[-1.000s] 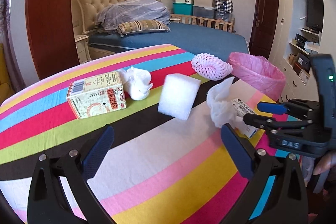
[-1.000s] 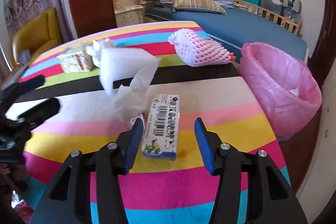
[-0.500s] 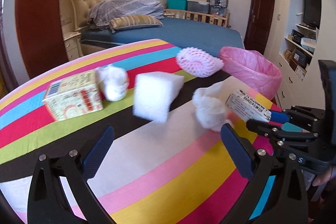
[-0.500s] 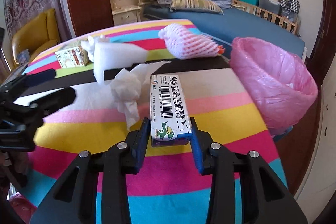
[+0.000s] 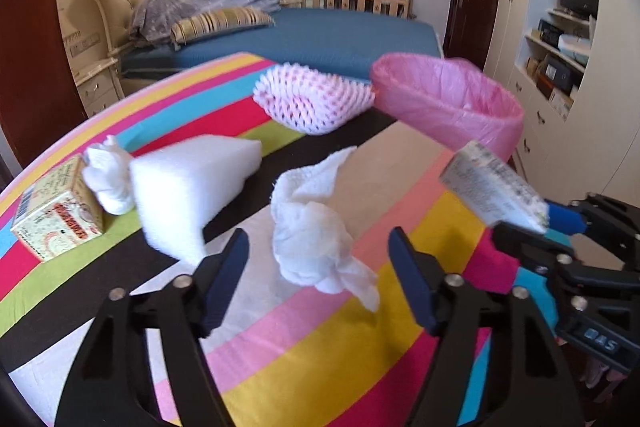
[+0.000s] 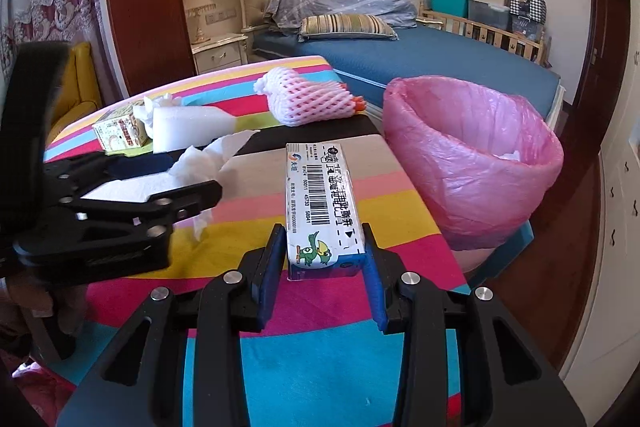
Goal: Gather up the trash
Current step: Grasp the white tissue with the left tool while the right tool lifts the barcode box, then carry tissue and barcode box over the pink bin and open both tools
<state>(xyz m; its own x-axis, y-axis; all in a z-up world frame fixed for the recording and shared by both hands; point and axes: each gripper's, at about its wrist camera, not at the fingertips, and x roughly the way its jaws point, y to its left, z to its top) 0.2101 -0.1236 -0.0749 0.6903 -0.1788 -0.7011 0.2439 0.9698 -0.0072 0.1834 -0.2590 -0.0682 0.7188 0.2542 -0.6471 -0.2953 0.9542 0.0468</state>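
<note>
My right gripper (image 6: 324, 259) is shut on a white barcode box (image 6: 320, 203) and holds it above the striped table, left of the pink-lined bin (image 6: 472, 155). In the left wrist view the box (image 5: 492, 187) hangs in front of the bin (image 5: 448, 103), with my right gripper (image 5: 556, 223) below it. My left gripper (image 5: 320, 275) is open, its fingers either side of a crumpled white tissue (image 5: 316, 223) lying on the table. My left gripper (image 6: 168, 183) also shows in the right wrist view by the tissue (image 6: 208, 159).
On the striped table (image 5: 304, 355) lie a white foam block (image 5: 188, 187), a pink foam fruit net (image 5: 316, 99), a second tissue wad (image 5: 108, 175) and a printed carton (image 5: 56, 215). A bed (image 5: 320, 31) stands behind; cupboards (image 5: 560, 39) at right.
My right gripper closed on the barcode box and lifted it off the table toward the bin. My left gripper moved right and forward until its fingers flank the crumpled tissue.
</note>
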